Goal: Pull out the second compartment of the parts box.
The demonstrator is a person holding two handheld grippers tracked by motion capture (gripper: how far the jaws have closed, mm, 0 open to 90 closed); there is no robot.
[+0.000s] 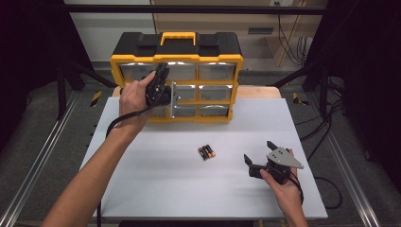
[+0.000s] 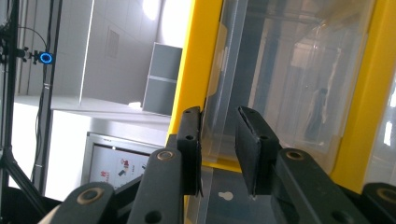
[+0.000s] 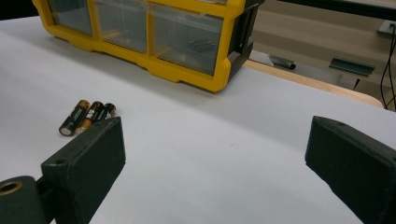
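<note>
On the white table (image 1: 156,189) a yellow and black box (image 1: 177,75) of little clear drawers is stood at the far side. One clear drawer (image 2: 280,88) on the left of the box is being worked on. The left gripper (image 2: 218,149) is held at this drawer's front edge, and its jaws are nearly closed around a thin clear lip, though it is hard to tell if the lip is truly pinched. A firm pinch should be made first, and then the drawer should be pulled straight out, slowly, so the box is not dragged. Three batteries (image 1: 206,152) are laid together in the middle of the table. The right gripper (image 1: 257,156) is rested near them, jaws wide open, holding nothing.
</note>
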